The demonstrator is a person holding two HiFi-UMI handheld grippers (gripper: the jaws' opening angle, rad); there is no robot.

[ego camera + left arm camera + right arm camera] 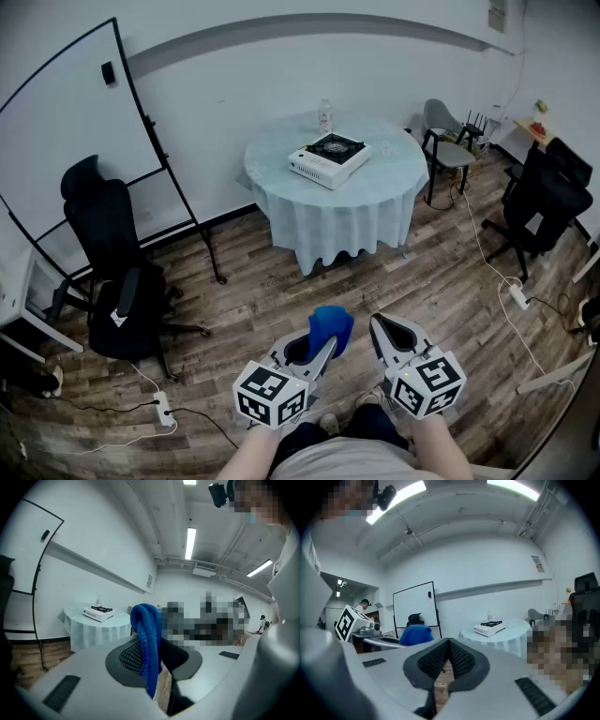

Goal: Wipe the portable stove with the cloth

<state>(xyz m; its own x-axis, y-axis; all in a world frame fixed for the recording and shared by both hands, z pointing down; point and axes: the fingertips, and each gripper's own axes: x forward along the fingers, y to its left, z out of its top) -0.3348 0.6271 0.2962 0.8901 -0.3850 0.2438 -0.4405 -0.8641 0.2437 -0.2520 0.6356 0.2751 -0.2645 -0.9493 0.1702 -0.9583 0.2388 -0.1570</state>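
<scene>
1 cloth (330, 328) in L gripper (320, 351), R gripper (380, 324) closed, stove (329, 157) near table (396, 171) edge

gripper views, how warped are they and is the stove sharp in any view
Head view: evenly lit, the wall rail bows, the portable stove is small but crisp. Left gripper view: strong fisheye with black corners, the ceiling tube lights glare, the cloth up close is sharp, the stove tiny. Right gripper view: same fisheye, the stove small yet readable.
</scene>
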